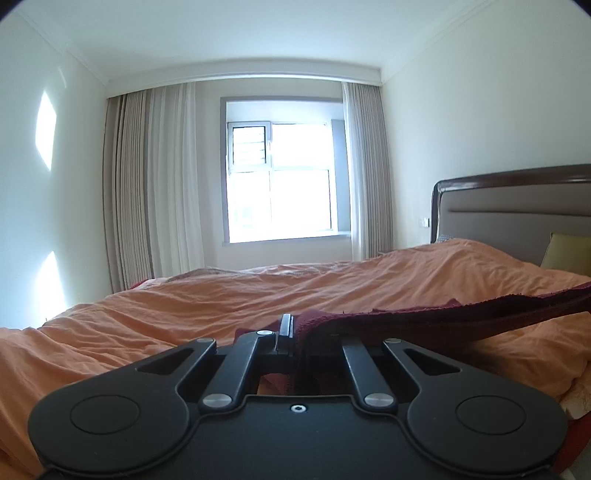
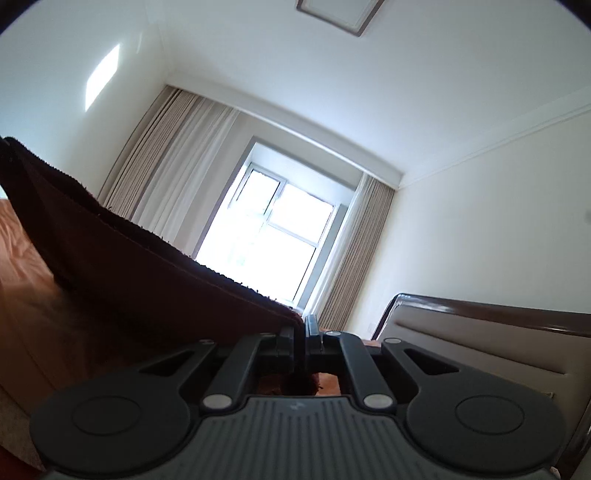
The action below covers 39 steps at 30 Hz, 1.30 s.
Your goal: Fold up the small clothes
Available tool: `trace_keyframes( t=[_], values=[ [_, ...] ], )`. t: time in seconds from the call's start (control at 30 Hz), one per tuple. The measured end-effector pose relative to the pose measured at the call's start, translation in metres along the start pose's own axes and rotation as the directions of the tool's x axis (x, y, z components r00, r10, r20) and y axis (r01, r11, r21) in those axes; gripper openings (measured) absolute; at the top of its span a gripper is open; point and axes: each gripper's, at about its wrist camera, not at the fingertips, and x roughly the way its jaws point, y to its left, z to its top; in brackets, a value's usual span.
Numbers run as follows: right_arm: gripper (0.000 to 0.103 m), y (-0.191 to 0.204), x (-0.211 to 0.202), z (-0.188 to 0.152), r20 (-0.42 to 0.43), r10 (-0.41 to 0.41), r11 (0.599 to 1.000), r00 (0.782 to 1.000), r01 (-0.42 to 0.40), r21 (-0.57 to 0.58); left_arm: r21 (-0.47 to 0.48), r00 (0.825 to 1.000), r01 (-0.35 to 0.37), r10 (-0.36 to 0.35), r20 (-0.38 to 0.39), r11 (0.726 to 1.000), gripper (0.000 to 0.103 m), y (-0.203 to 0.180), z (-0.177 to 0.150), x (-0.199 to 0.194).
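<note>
A dark red knitted garment (image 1: 424, 317) hangs stretched between my two grippers above the orange bed cover (image 1: 184, 306). My left gripper (image 1: 293, 332) is shut on one corner of it, and the cloth runs off to the right edge of the left wrist view. In the right wrist view the same garment (image 2: 129, 266) sags down to the left from my right gripper (image 2: 300, 334), which is shut on another corner and tilted upward. The garment covers the right finger of the left gripper.
The bed fills the lower half of the left wrist view, with a padded headboard (image 1: 517, 210) and a yellow pillow (image 1: 567, 254) at the right. A curtained window (image 1: 282, 181) stands at the far wall. A ceiling light (image 2: 338, 14) shows overhead.
</note>
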Motion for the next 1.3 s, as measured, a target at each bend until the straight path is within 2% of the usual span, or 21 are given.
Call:
trace_keyframes(
  t=[0.17, 0.27, 0.43, 0.6, 0.83, 1.0, 1.13, 1.23, 1.3],
  values=[
    [0.006, -0.023, -0.025, 0.034, 0.114, -0.039, 0.998, 0.993, 0.033, 0.055, -0.035, 0.994, 0.046, -0.042, 0.104, 0.998, 0.005, 0.008, 0.029, -0.045],
    [0.006, -0.034, -0.027, 0.047, 0.146, -0.051, 0.998, 0.988, 0.045, 0.046, -0.054, 0.99, 0.074, -0.067, 0.123, 0.996, 0.005, 0.012, 0.041, -0.058],
    [0.006, -0.042, -0.004, 0.04, 0.105, -0.03, 0.999, 0.994, 0.026, 0.044, -0.07, 0.993, 0.092, -0.086, 0.085, 0.993, 0.005, 0.014, 0.043, -0.049],
    [0.006, -0.038, 0.028, 0.038, 0.067, 0.003, 1.0, 0.998, -0.002, -0.02, -0.041, 0.996, 0.089, -0.088, 0.028, 0.995, 0.005, 0.013, 0.044, -0.017],
    [0.006, -0.023, 0.118, 0.035, 0.03, 0.057, 0.99, 0.998, -0.052, -0.129, -0.069, 0.996, 0.066, -0.07, -0.059, 0.995, 0.006, 0.024, 0.064, 0.072],
    [0.006, -0.004, 0.208, 0.022, -0.074, 0.124, 0.98, 0.989, -0.134, -0.145, -0.057, 0.986, 0.04, -0.049, -0.161, 0.998, 0.006, 0.029, 0.06, 0.156],
    [0.006, 0.013, 0.27, -0.001, -0.192, 0.172, 0.967, 0.966, -0.202, -0.153, -0.084, 0.959, 0.037, -0.059, -0.277, 0.996, 0.006, 0.036, 0.045, 0.227],
    [0.006, 0.026, 0.303, -0.02, -0.283, 0.215, 0.956, 0.935, -0.261, -0.136, -0.104, 0.928, 0.025, -0.061, -0.366, 0.994, 0.006, 0.043, 0.023, 0.27],
    [0.006, 0.034, 0.321, -0.033, -0.339, 0.239, 0.948, 0.91, -0.294, -0.119, -0.13, 0.901, 0.012, -0.067, -0.428, 0.991, 0.006, 0.049, 0.006, 0.296]
  ],
)
